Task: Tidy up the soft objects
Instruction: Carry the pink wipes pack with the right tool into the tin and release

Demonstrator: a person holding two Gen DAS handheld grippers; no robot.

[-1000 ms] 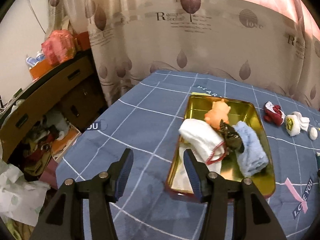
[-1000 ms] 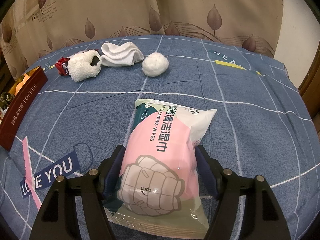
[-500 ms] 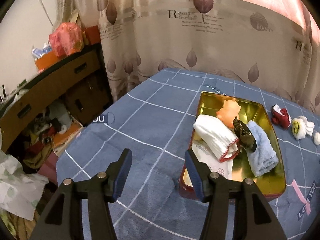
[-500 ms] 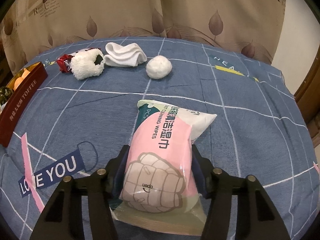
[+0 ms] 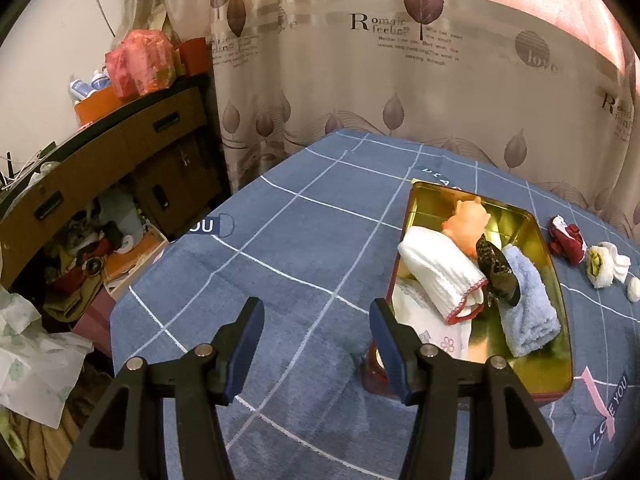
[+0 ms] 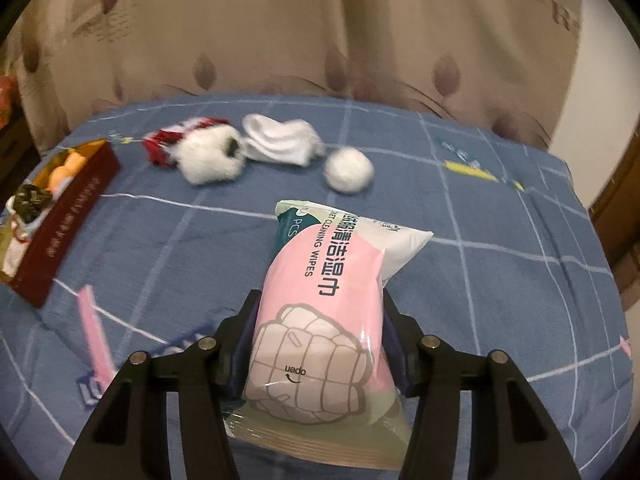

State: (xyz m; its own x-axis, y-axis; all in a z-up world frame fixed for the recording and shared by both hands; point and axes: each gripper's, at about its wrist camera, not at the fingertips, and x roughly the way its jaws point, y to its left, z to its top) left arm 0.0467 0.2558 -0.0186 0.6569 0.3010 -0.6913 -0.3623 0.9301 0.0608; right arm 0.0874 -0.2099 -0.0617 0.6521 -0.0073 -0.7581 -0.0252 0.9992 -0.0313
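Right gripper (image 6: 318, 334) clamped on one wipes pack (image 6: 320, 316); left gripper (image 5: 316, 326) apart, empty; one tin (image 5: 536, 240).

Dim warm indoor light, glare on curtain (image 5: 560, 20), fisheye-bent black corners, right wrist view motion-blurred.

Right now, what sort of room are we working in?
Most likely a lived-in bedroom: a bed under a blue checked bedspread, a leaf-print curtain close behind it, and a cluttered wooden cabinet beside it.
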